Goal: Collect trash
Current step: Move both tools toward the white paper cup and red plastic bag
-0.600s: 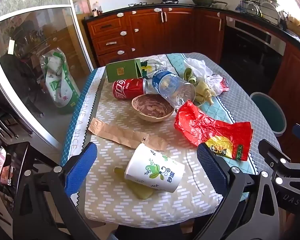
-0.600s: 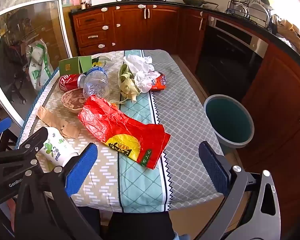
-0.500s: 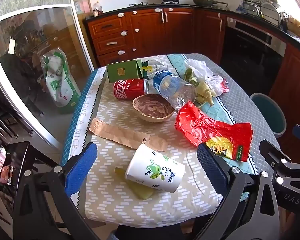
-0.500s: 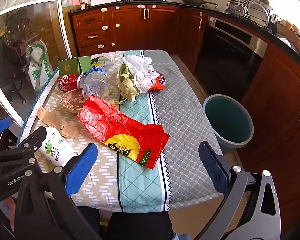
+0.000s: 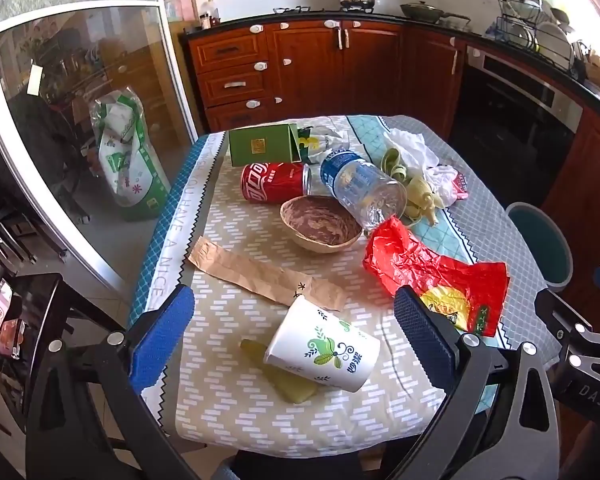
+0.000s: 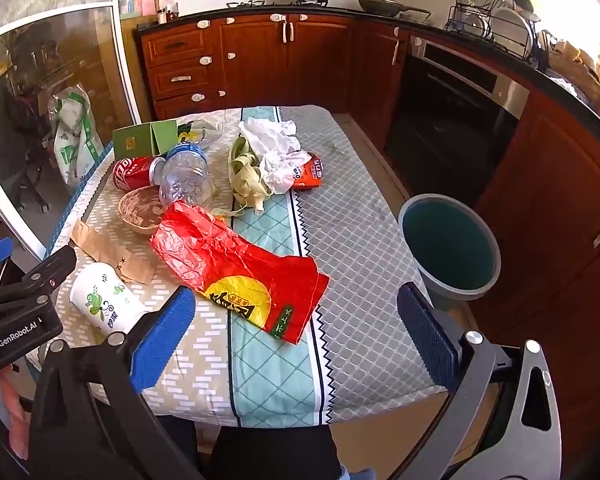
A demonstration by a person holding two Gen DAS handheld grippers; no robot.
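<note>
Your left gripper point(image 5: 294, 334) is spread to full width, nothing between the pads, angled down over the near end of the table point(image 5: 260, 420). Your right gripper point(image 6: 296, 324) is the same: wide apart, empty, hovering above the near edge of the table.

Trash, left wrist view:
- Paper cup point(image 5: 323, 351) lies on its side at 6 o'clock on the table, framed between your left fingers without touching them. Its mouth end rests on a yellow-green scrap point(image 5: 288, 384).
- Brown paper sleeve point(image 5: 256, 276) lies flat just beyond the cup, toward 9 o'clock from table centre.
- Brown bowl point(image 5: 320, 224) sits upright near centre.
- Red soda can point(image 5: 274, 182) lies on its side at 11 o'clock from the bowl, with a clear plastic bottle point(image 5: 360, 188) on its side at 1 o'clock, leaning on the bowl's rim.
- Green carton point(image 5: 262, 146) is at the far end, 12 o'clock.
- Red plastic bag point(image 5: 432, 272) is crumpled at 3 o'clock from the bowl.

Right wrist view:
- Red plastic bag sits dead ahead of your right gripper, at table centre.
- Corn husks point(image 6: 246, 178) and white crumpled paper point(image 6: 276, 152) are piled together at 12 o'clock, touching a small orange-red wrapper point(image 6: 310, 172) at their right.
- Teal bin point(image 6: 448, 248) stands on the floor at 3 o'clock off the table, upright; nothing visible inside.
</note>
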